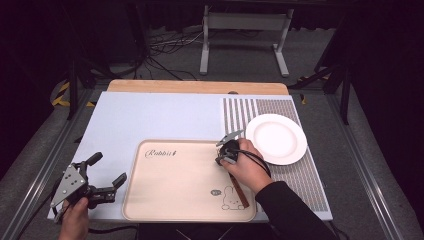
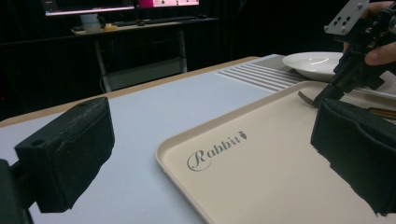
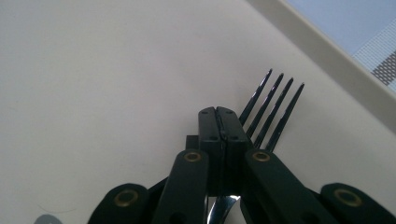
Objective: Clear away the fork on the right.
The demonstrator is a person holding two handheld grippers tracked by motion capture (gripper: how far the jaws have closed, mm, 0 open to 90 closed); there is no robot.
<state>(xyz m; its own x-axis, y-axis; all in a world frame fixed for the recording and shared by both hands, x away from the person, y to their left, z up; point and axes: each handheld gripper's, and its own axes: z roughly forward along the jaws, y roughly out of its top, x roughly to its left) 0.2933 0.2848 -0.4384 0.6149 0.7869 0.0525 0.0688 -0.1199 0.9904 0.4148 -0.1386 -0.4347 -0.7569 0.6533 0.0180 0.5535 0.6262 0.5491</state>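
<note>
A fork with a brown wooden handle [image 1: 240,194] lies on the beige "Rabbit" tray [image 1: 170,185] near its right side. My right gripper [image 1: 221,161] points down at the tray, its jaws pressed together on the fork's neck. In the right gripper view the black tines [image 3: 272,109] stick out just past the closed right gripper [image 3: 218,122]. My left gripper [image 1: 107,171] rests left of the tray with its jaws wide apart and nothing between them. The left gripper view looks across the tray [image 2: 261,177] to the right gripper [image 2: 325,96] and the fork tines [image 2: 306,97].
A white plate [image 1: 276,138] sits on a striped mat [image 1: 300,175] right of the tray, also seen as the plate [image 2: 313,63] in the left gripper view. A pale board [image 1: 150,120] covers the wooden table [image 1: 197,86]. Metal frames and cables stand behind.
</note>
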